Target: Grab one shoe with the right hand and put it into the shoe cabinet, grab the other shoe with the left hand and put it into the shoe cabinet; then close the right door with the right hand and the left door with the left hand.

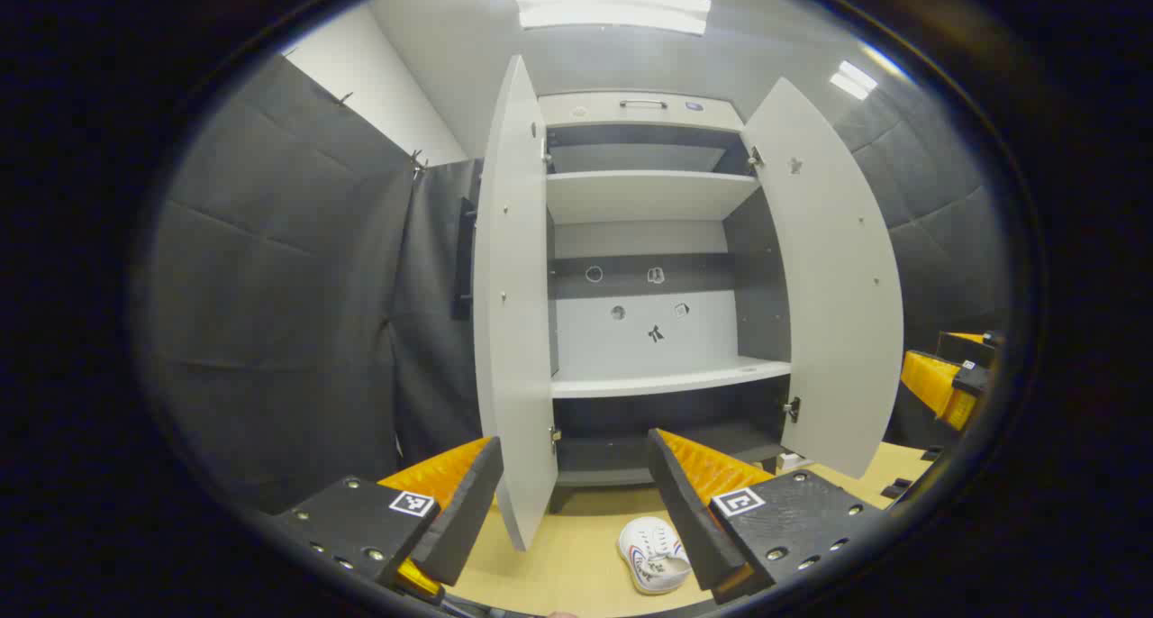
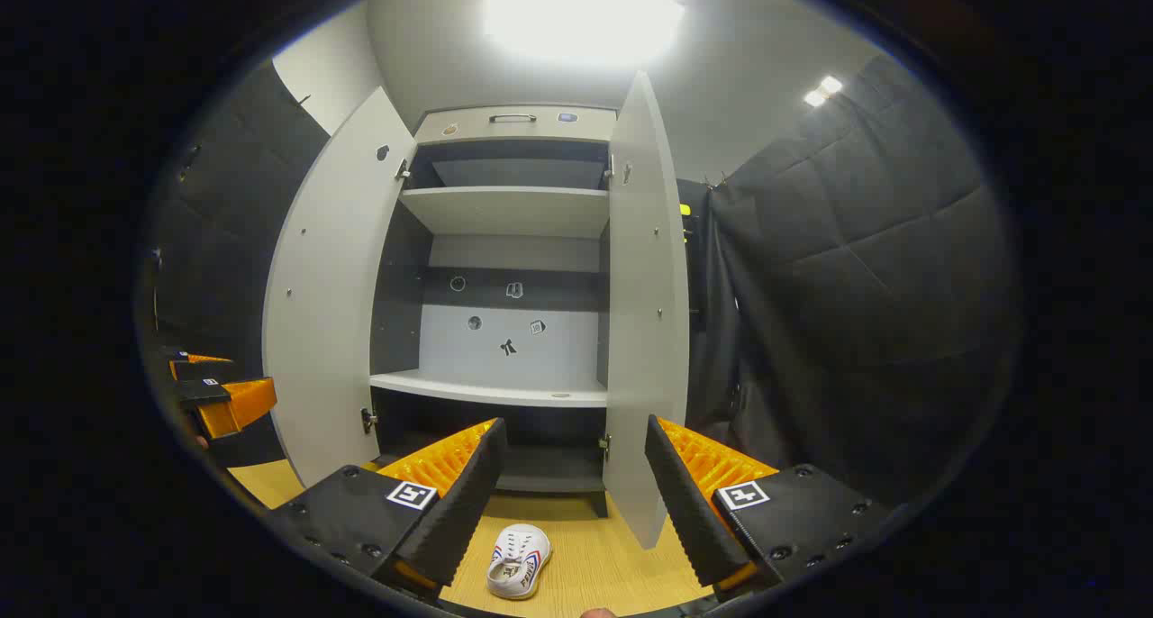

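While both doors of the shoe cabinet (image 1: 644,267) stand wide open, no step of the task looks done yet: the shelves in sight hold no shoe.

Item 1, left gripper (image 1: 575,492): fingers spread wide, nothing between them, held back from the cabinet front and aimed at its middle shelf (image 1: 671,379). In the right gripper view it shows at the far left edge (image 2: 216,400), well apart from the cabinet.

Item 2, left door (image 1: 513,312): swung fully out, its edge running down between the left gripper's fingers in that view; also seen at (image 2: 329,303).

Item 3, white sneaker (image 1: 655,555): a low white shoe with red and blue side stripes, lying on the pale wood floor (image 1: 576,564) in front of the cabinet base, just beside the left gripper's right-hand finger in the picture. In the right gripper view it lies at (image 2: 518,559), toe toward the cabinet. Only 1 shoe is seen; where the other one is cannot be told.

Item 4, right door (image 1: 833,285): open outward; seen edge-on at (image 2: 644,321).

Item 5, right gripper (image 2: 575,492): fingers wide apart, empty, poised above the sneaker; its orange body shows at (image 1: 946,384).

Remaining, by judgement: both pickups, both placements, then the 2 door closings.
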Demonstrator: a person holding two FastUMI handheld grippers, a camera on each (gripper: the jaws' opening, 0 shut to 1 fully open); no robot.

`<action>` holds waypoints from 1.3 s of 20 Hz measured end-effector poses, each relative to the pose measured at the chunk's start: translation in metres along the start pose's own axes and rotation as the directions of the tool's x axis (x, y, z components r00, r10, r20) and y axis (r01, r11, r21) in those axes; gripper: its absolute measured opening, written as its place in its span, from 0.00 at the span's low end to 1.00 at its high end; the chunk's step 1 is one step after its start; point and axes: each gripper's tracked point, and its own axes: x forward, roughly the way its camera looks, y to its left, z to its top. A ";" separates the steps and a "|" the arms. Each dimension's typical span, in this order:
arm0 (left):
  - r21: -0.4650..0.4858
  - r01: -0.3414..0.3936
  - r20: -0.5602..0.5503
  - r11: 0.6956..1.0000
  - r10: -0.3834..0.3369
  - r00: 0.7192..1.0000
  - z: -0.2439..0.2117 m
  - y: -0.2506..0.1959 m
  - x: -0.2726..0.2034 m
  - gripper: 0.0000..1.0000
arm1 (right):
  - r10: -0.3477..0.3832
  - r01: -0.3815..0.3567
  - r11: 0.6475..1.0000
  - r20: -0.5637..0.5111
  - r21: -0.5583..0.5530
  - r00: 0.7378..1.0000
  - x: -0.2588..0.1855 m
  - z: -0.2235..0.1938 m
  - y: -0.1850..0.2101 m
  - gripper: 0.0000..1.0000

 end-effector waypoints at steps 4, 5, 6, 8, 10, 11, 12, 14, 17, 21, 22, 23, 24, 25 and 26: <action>-0.005 0.001 -0.003 1.000 -0.001 1.000 -0.004 0.000 -0.001 0.94 | 0.000 -0.001 1.000 -0.022 -0.009 1.000 -0.006 -0.005 -0.001 0.97; -0.009 0.002 -0.005 1.000 -0.002 1.000 -0.004 0.000 -0.002 0.94 | 0.000 0.000 1.000 -0.024 -0.010 1.000 -0.007 -0.005 0.001 0.97; -0.011 0.003 -0.007 1.000 -0.003 1.000 -0.004 0.000 -0.002 0.94 | 0.000 0.000 1.000 -0.023 -0.011 1.000 -0.008 -0.005 0.001 0.97; -0.004 0.004 -0.001 1.000 -0.004 1.000 -0.004 0.001 -0.001 0.94 | -0.001 0.001 1.000 -0.017 -0.018 1.000 -0.007 -0.005 0.001 0.97; 0.008 0.004 0.005 1.000 -0.004 1.000 -0.004 0.001 -0.002 0.95 | -0.005 0.005 1.000 -0.020 -0.023 1.000 -0.007 -0.007 0.000 0.97; 0.012 0.005 0.004 1.000 -0.006 1.000 -0.004 0.001 -0.001 0.95 | -0.005 0.004 1.000 -0.025 -0.022 1.000 -0.007 -0.008 0.000 0.96; 0.014 0.006 0.004 1.000 -0.006 1.000 -0.005 0.000 -0.001 0.94 | -0.006 0.006 1.000 -0.029 -0.022 1.000 -0.007 -0.009 0.000 0.97; 0.019 0.012 0.008 1.000 -0.012 1.000 -0.005 -0.001 -0.001 0.95 | -0.007 0.006 1.000 -0.033 -0.022 0.999 -0.003 -0.011 0.001 0.97; 0.030 0.017 0.020 0.999 -0.017 1.000 -0.001 -0.003 0.003 0.95 | -0.004 0.003 1.000 -0.044 -0.025 0.999 0.005 -0.016 0.004 0.97; 0.030 0.023 0.033 0.999 -0.024 0.999 0.005 -0.009 0.010 0.94 | 0.015 -0.018 0.999 -0.082 -0.032 0.997 0.021 -0.029 0.014 0.97; 0.034 0.023 0.037 0.999 -0.024 0.999 0.007 -0.010 0.010 0.95 | 0.027 -0.031 0.999 -0.093 -0.034 0.995 0.027 -0.033 0.018 0.97; 0.038 0.020 0.041 0.999 -0.021 0.999 0.008 -0.010 0.012 0.94 | 0.039 -0.043 0.998 -0.104 -0.036 0.994 0.034 -0.037 0.023 0.97; 0.040 0.017 0.044 0.999 -0.019 0.999 0.009 -0.009 0.014 0.94 | 0.050 -0.055 0.998 -0.116 -0.039 0.992 0.040 -0.043 0.028 0.97; 0.040 0.014 0.044 0.999 -0.015 0.999 0.009 -0.009 0.015 0.94 | 0.061 -0.067 0.997 -0.130 -0.044 0.990 0.047 -0.049 0.033 0.97; 0.038 0.010 0.044 0.999 -0.011 0.999 0.009 -0.008 0.017 0.94 | 0.074 -0.081 0.996 -0.143 -0.044 0.987 0.053 -0.055 0.039 0.97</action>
